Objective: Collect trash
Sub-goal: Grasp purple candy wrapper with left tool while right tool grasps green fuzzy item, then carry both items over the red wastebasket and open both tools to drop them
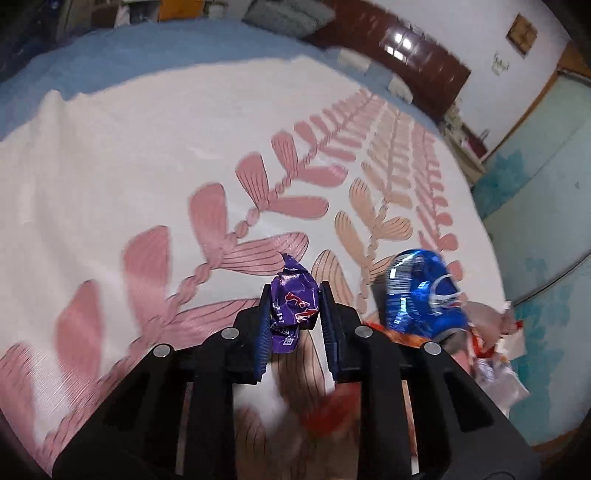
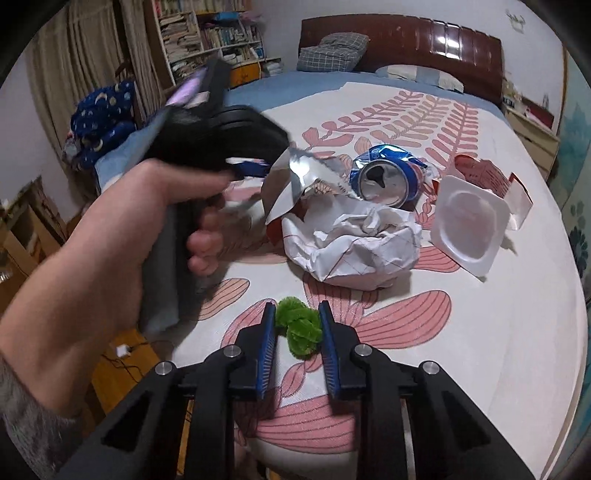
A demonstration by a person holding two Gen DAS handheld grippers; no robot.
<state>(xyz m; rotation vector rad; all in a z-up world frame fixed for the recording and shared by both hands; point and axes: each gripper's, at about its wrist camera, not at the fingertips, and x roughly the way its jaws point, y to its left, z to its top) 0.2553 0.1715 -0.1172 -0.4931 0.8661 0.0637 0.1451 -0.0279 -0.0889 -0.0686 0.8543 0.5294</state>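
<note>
Fingers of the left gripper [image 1: 294, 299] squeeze a crumpled purple candy wrapper [image 1: 293, 302] low in the middle of the left wrist view. The wrapper is shiny, with red and white letters too creased to read. It is held up above the bed cover [image 1: 147, 155], which is white with big pink leaf shapes. Just to the right of the wrapper is a crushed blue soda can [image 1: 424, 291] with a round red, white and blue logo. At the right edge, blurry white and red scraps [image 1: 495, 350] lie near the can.

In the right wrist view, the right gripper [image 2: 297, 325] holds a fuzzy green pipe cleaner [image 2: 299, 328], bent into a little clump, low in the middle of the frame. The person's left hand [image 2: 177, 206] fills the left side and grips the black handle of the other tool. Past the green clump sits a crumpled white paper bag [image 2: 354, 247] in the middle of the frame. A torn silver foil piece [image 2: 295, 181] sticks up at its left. Right of the bag lies a white plastic cup lid [image 2: 469, 229], with a red carton [image 2: 484, 173] behind it. The blue can shows its open top behind the bag. Farther back are pillows [image 2: 336, 51], a dark wooden headboard [image 2: 406, 33], and a bookshelf [image 2: 210, 33] in the upper left.
</note>
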